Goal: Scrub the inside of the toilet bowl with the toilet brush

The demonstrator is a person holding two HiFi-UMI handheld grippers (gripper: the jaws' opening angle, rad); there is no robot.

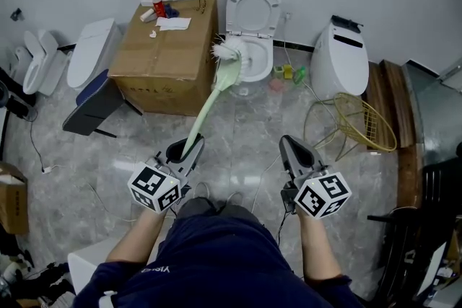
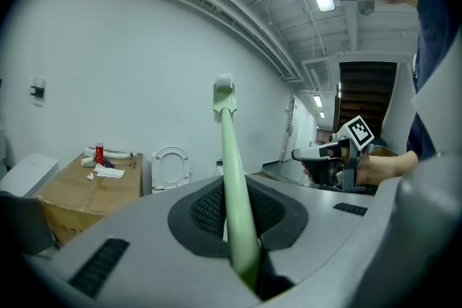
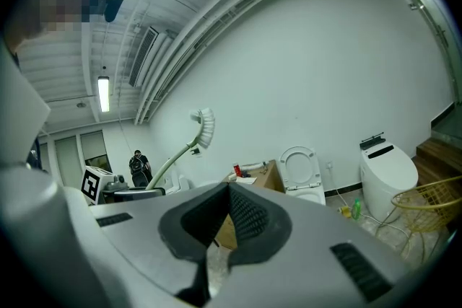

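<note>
- Head view: clamping the toilet brush [image 1: 209, 103] by its handle in the left gripper [image 1: 184, 148], bristles raised toward the far toilet bowl [image 1: 254, 58], not inside; scrubbing apparently all left.
- Left gripper view: gripping the handle between closed jaws.
- Right gripper view: carrying nothing in the right gripper [image 3: 225, 220], jaws closed.

Dark navy top [image 1: 216, 256] with pale lettering on the front, its sleeves stopping short of the forearms. The left gripper [image 1: 184, 149] and right gripper [image 1: 294, 144] are alike, with smooth grey shells, black ribbed pads lining the jaws and small black slotted insets. A white marker cube [image 1: 154, 187] printed with black squares caps each.
</note>
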